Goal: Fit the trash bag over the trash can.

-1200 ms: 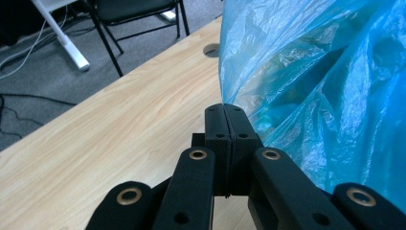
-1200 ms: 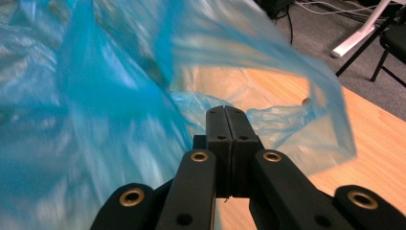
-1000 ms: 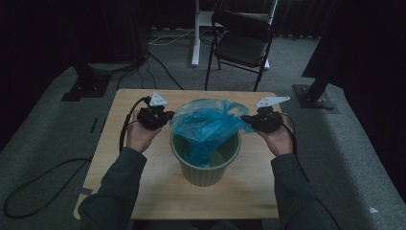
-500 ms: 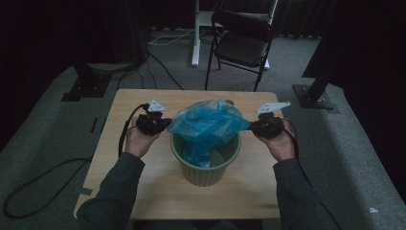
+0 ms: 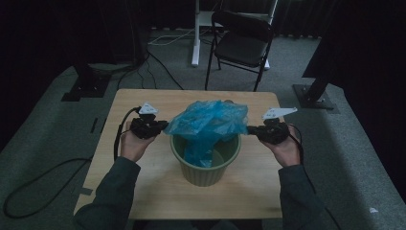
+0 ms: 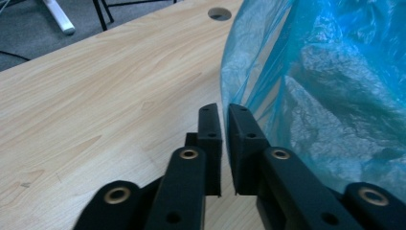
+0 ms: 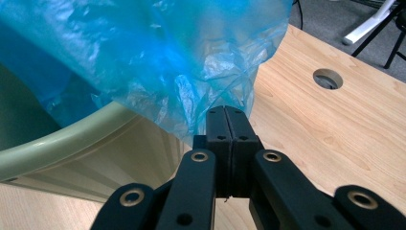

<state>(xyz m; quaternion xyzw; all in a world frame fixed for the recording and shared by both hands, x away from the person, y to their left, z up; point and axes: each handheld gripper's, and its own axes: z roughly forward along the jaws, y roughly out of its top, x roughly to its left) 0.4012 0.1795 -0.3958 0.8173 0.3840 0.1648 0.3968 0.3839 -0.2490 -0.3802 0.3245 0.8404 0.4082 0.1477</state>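
A crumpled blue plastic bag (image 5: 210, 120) hangs over a pale green bin (image 5: 206, 167) at the middle of the wooden table (image 5: 143, 187). My left gripper (image 5: 165, 125) is at the bag's left edge. Its jaws have just been opening and stand a narrow slit apart (image 6: 225, 108); the bag (image 6: 325, 96) lies against the right jaw's outer side, with no film pinched in the gap. My right gripper (image 5: 250, 129) is at the bag's right edge. In the right gripper view it (image 7: 225, 111) is shut on a corner of the bag (image 7: 143, 48), beside the bin's rim (image 7: 62, 139).
A black folding chair (image 5: 239, 43) and a white desk leg (image 5: 195, 33) stand on the carpet beyond the table. A cable hole (image 6: 219, 13) is cut near the table's far edge. Cables trail on the floor at the left.
Both hands have sunk a little and come nearer the person, bringing the bag lower over the bin.
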